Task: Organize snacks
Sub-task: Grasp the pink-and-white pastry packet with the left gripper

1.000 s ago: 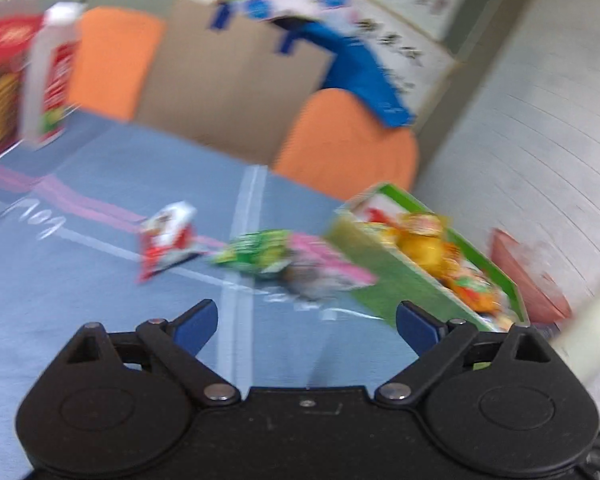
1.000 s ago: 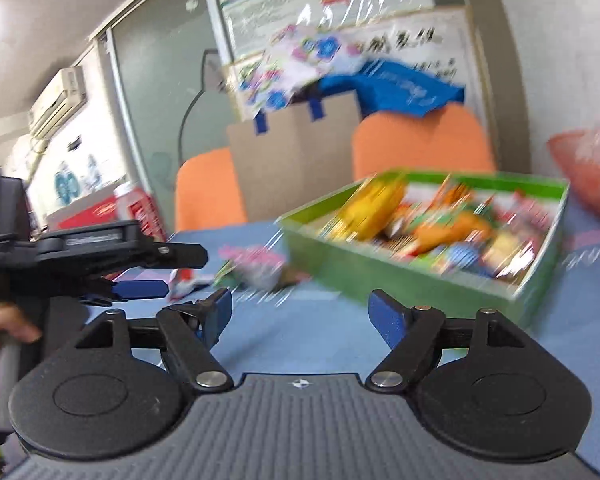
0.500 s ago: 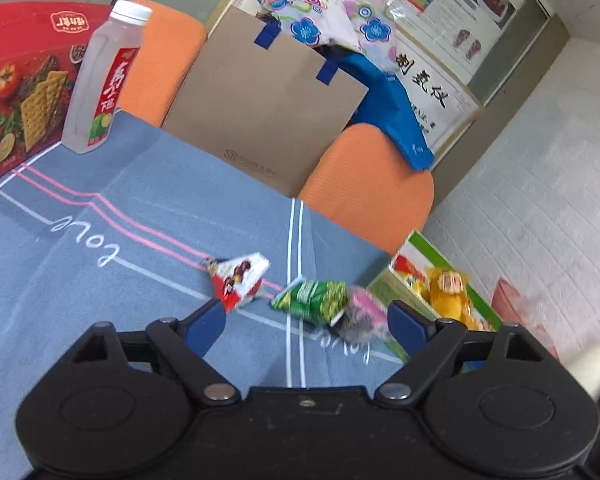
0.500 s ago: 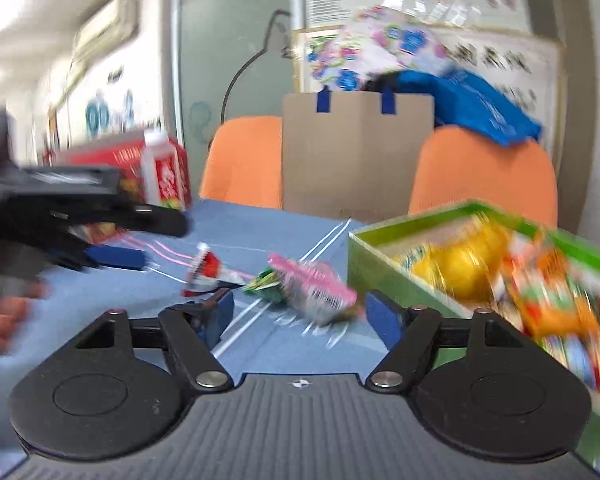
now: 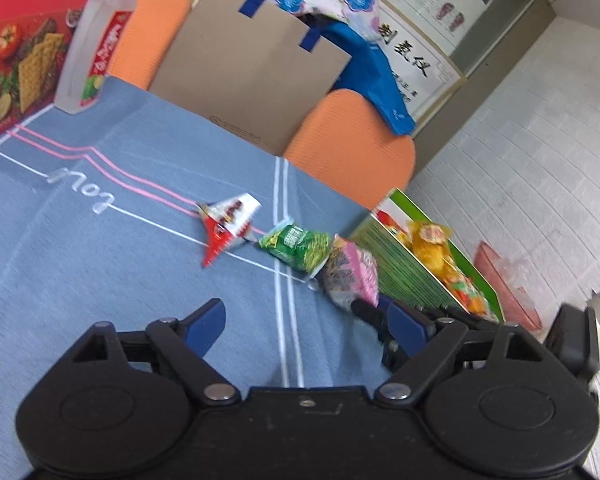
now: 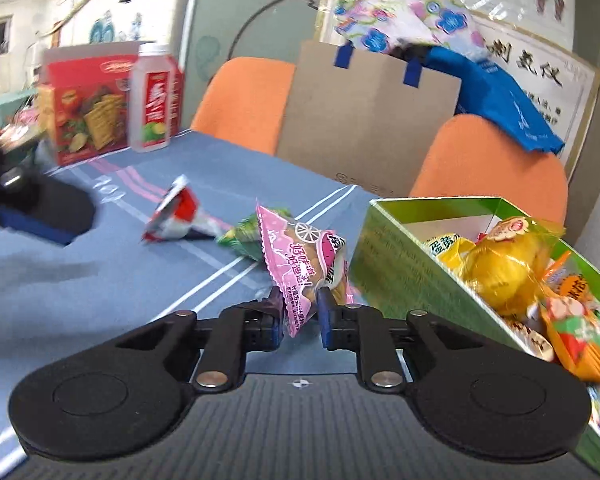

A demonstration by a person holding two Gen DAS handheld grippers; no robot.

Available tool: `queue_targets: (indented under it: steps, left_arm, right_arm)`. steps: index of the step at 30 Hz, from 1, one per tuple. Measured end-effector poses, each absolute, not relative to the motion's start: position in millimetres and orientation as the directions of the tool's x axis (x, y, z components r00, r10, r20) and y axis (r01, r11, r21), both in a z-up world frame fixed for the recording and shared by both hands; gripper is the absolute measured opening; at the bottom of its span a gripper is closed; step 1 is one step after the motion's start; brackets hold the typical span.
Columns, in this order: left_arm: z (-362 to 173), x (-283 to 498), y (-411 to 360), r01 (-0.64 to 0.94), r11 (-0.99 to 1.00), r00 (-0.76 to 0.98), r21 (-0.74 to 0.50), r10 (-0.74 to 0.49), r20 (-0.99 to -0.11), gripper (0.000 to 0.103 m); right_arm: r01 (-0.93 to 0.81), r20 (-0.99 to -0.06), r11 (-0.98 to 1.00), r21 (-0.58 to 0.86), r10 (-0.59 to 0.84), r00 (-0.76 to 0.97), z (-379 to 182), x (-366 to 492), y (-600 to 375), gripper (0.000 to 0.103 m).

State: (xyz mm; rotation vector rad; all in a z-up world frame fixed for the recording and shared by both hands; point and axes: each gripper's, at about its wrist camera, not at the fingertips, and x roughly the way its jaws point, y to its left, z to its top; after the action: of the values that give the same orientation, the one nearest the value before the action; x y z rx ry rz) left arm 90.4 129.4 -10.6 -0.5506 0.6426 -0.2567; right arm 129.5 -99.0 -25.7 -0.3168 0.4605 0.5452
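Note:
On the blue tablecloth [image 5: 100, 272] lie a red-and-white packet [image 5: 228, 224], a green packet [image 5: 296, 246] and a pink snack packet [image 5: 352, 274] in a row. A green box [image 6: 400, 272] full of snacks stands just right of them. My right gripper [image 6: 298, 312] is closing its jaws, and its blue pads press on the lower corner of the pink packet [image 6: 304, 264], which stands tilted up. In the left wrist view the right gripper's fingers [image 5: 370, 314] show at that packet. My left gripper [image 5: 304, 312] is open over bare cloth, short of the packets.
A red cracker box [image 5: 16, 60] and a white drink bottle [image 5: 96, 44] stand at the table's far left. Behind the table are two orange chairs [image 5: 352, 160] and a brown paper bag [image 5: 252, 76]. A reddish basin [image 5: 508, 280] sits beyond the green box.
The right gripper rolled level, came up to the pink packet and its jaws went from wide open to closed on it. The left gripper shifted slightly and stayed open.

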Motion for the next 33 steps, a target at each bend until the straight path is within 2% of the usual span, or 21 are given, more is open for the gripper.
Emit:
queue_targets:
  steps: [5, 8, 10, 12, 13, 17, 20, 22, 27, 30, 32, 33]
  left_arm:
    - [-13, 78, 116, 0.1, 0.818, 0.743, -0.567, -0.44, -0.504, 0.103]
    - [-13, 67, 106, 0.128, 0.821, 0.729, -0.556, -0.458, -0.509, 0.103]
    - [-16, 64, 101, 0.136, 0.817, 0.718, -0.56, -0.471, -0.513, 0.103]
    - [-17, 70, 95, 0.129, 0.819, 0.7, -0.559, -0.475, -0.533, 0.103]
    - [-17, 74, 94, 0.119, 0.822, 0.692, -0.557, -0.471, -0.547, 0.103]
    - [-18, 83, 88, 0.129, 0.81, 0.65, -0.572, -0.504, -0.568, 0.103]
    - [-17, 81, 78, 0.179, 0.834, 0.638, -0.521, -0.502, -0.585, 0.103]
    - [-22, 79, 80, 0.168, 0.839, 0.624, -0.517, -0.496, -0.604, 0.094]
    - [-31, 63, 99, 0.154, 0.791, 0.629, -0.592, -0.541, -0.558, 0.094]
    - [-34, 64, 98, 0.143, 0.803, 0.62, -0.579, -0.529, -0.58, 0.094]
    - [-36, 65, 98, 0.145, 0.794, 0.615, -0.59, -0.54, -0.576, 0.09]
    - [-37, 66, 97, 0.148, 0.788, 0.612, -0.598, -0.548, -0.571, 0.083]
  right_arm:
    - [-0.61, -0.518, 0.767, -0.201, 0.445, 0.73, -24, 80, -103, 0.031]
    - [-0.653, -0.523, 0.731, -0.196, 0.486, 0.701, -22, 47, -110, 0.039]
    - [-0.67, -0.522, 0.723, -0.168, 0.511, 0.683, -23, 28, -117, 0.053]
    - [-0.674, -0.521, 0.73, -0.114, 0.534, 0.666, -25, 16, -123, 0.087]
    - [-0.674, -0.52, 0.734, -0.084, 0.544, 0.658, -26, 13, -124, 0.089]
    - [-0.646, -0.543, 0.762, 0.053, 0.564, 0.622, -28, 20, -126, 0.092]
    - [-0.614, -0.533, 0.77, 0.173, 0.597, 0.599, -27, 28, -133, 0.094]
    - [-0.603, -0.525, 0.768, 0.217, 0.613, 0.591, -27, 32, -133, 0.095]
    - [-0.612, -0.511, 0.746, 0.263, 0.646, 0.567, -27, 35, -127, 0.095]
    - [-0.614, -0.517, 0.741, 0.273, 0.651, 0.556, -28, 38, -122, 0.095]
    - [-0.607, -0.52, 0.744, 0.279, 0.648, 0.556, -29, 41, -121, 0.095]
    - [-0.603, -0.523, 0.747, 0.281, 0.646, 0.557, -29, 43, -120, 0.095]
